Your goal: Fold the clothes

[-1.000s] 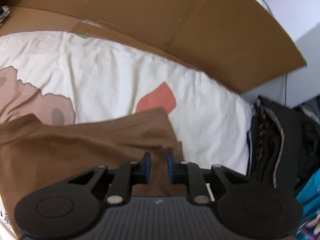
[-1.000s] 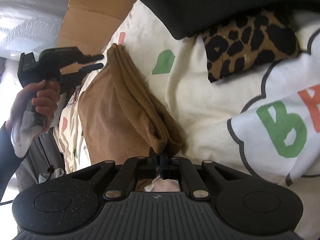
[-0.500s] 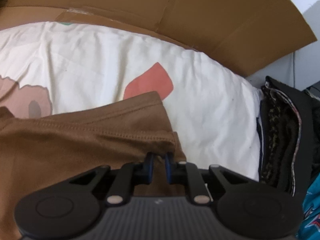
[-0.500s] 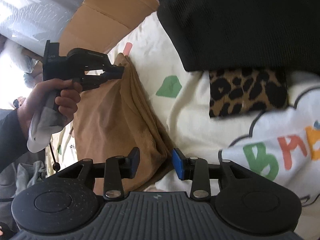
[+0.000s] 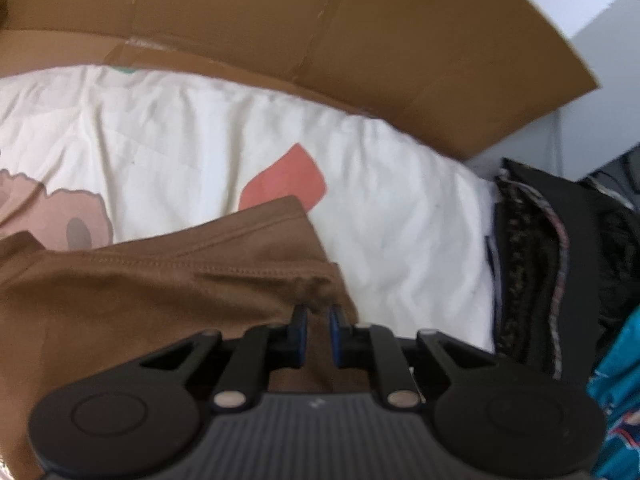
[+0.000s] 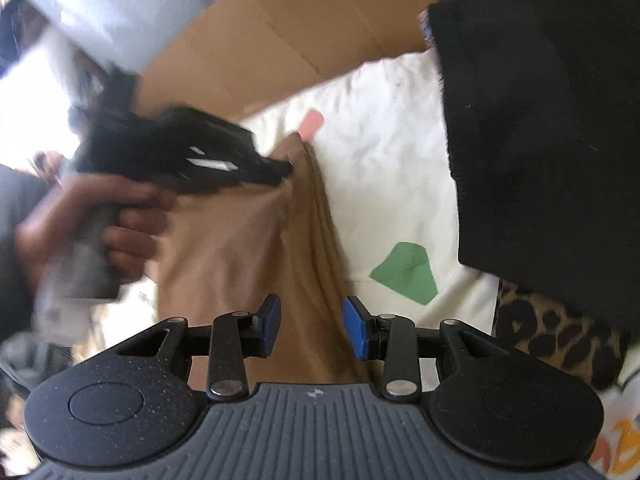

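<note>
My brown garment [image 5: 168, 304] lies doubled over on the printed sheet [image 5: 192, 148], so one fold looks done (smoothing and another fold probably remain). My left gripper [image 5: 318, 322] is nearly closed, pinching the garment's far corner, while my right gripper [image 6: 311, 326], jaws apart and empty, hovers over its near end.

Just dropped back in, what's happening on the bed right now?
A person is folding a brown garment on a white printed sheet. The left gripper is shut on the garment's far corner, which bunches between its fingers. The right gripper is open above the garment's near end, gripping nothing. A black garment and a leopard-print piece lie off to the side, cardboard behind.
</note>
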Tool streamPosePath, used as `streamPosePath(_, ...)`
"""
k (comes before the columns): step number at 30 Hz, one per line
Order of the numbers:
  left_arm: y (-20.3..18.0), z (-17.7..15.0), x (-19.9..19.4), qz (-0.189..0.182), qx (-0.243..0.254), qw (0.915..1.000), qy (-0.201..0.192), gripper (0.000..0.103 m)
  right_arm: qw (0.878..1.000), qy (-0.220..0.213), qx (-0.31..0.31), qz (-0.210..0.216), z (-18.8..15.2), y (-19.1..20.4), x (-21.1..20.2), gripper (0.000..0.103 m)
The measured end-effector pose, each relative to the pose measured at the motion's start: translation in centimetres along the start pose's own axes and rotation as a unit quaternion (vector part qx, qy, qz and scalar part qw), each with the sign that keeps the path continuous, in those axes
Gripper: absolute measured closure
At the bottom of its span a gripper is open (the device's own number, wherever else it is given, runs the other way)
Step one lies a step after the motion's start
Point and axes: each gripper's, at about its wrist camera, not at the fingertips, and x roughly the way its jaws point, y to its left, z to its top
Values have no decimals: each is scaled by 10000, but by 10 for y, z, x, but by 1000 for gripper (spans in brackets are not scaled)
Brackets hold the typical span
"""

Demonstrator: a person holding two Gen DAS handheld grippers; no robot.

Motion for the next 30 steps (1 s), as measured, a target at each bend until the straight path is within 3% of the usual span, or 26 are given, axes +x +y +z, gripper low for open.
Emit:
streamPosePath(8, -10, -41, -7, -294, 528, 9980, 175, 92, 9997, 235, 15, -90, 2, -5, 35, 62)
streamPosePath(10, -11, -48, 1, -258, 640, 9972, 283, 92, 9993, 283, 30, -228, 1, -9, 40, 68)
streamPosePath(14, -4, -53, 7, -220, 567, 9976, 331, 92, 9985, 354, 345, -226, -3, -25, 43, 69)
streamPosePath(18, 10, -44, -17, -171, 597, 9980, 148, 91, 9988, 317, 297, -231, -4, -24, 41, 69)
streamPosePath(24, 47, -31, -51, 227, 669, 9975, -63, 91, 9986, 323, 368, -194, -6, -27, 43, 69)
streamPosePath(30, 79, -29, -58, 618, 496, 9967, -188, 91, 9986, 354, 308, -233, -4, -26, 43, 69)
